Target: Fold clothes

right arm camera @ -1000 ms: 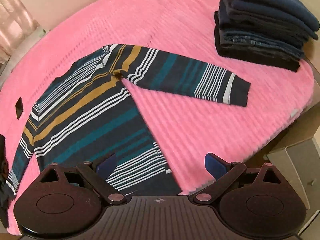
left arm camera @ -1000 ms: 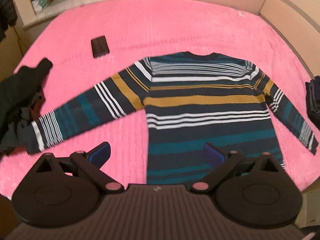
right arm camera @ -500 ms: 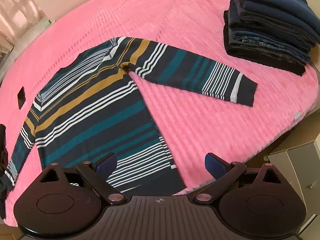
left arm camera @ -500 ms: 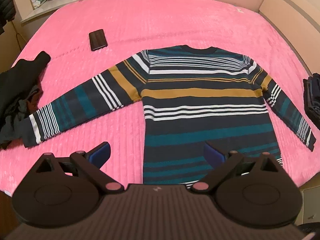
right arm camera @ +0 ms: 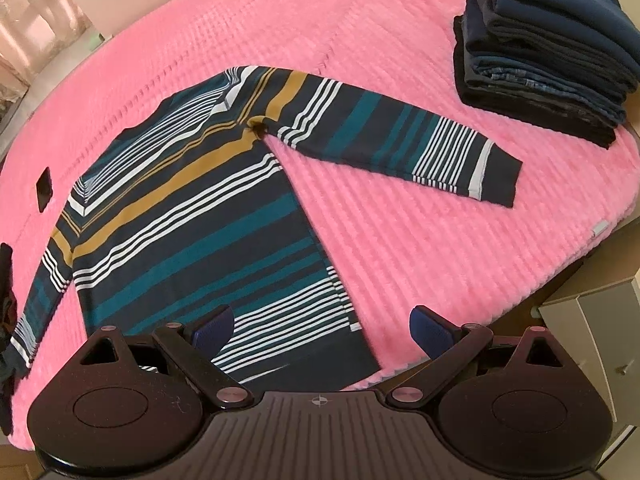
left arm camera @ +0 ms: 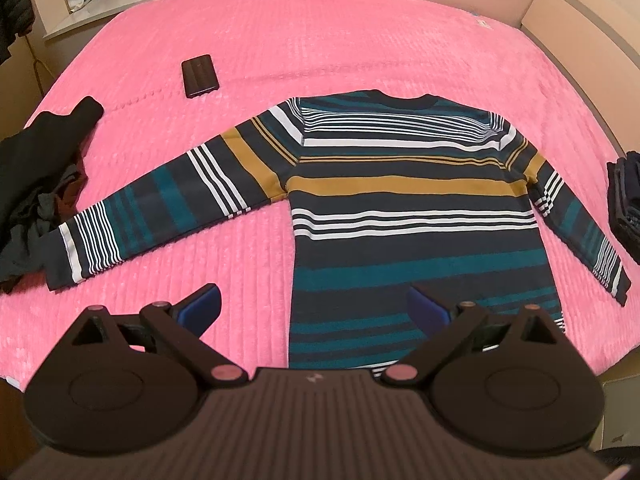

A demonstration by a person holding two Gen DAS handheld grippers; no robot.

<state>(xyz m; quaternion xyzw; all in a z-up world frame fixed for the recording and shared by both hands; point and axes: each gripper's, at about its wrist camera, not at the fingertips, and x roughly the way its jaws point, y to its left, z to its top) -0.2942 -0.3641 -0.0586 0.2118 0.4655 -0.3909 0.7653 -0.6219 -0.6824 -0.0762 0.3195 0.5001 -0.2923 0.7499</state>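
Observation:
A striped long-sleeve sweater [left arm camera: 412, 216] in navy, teal, white and mustard lies flat on the pink bed, collar far, hem near, both sleeves spread outward. It also shows in the right wrist view [right arm camera: 192, 232], with its right sleeve [right arm camera: 400, 140] stretched toward the folded pile. My left gripper [left arm camera: 312, 306] is open and empty, held above the hem's left corner. My right gripper [right arm camera: 322, 326] is open and empty, held above the hem's right corner.
The pink bedspread [left arm camera: 320, 48] covers the bed. A black phone [left arm camera: 200, 76] lies far left. A heap of dark unfolded clothes [left arm camera: 36, 184] is at the left edge. A stack of folded dark clothes [right arm camera: 548, 60] sits at the right. A white cabinet [right arm camera: 596, 344] stands beside the bed.
Both grippers have drawn back and risen slightly, so the sweater sits a bit farther and fuller in view. Both jaws stay open. The sweater has not moved.

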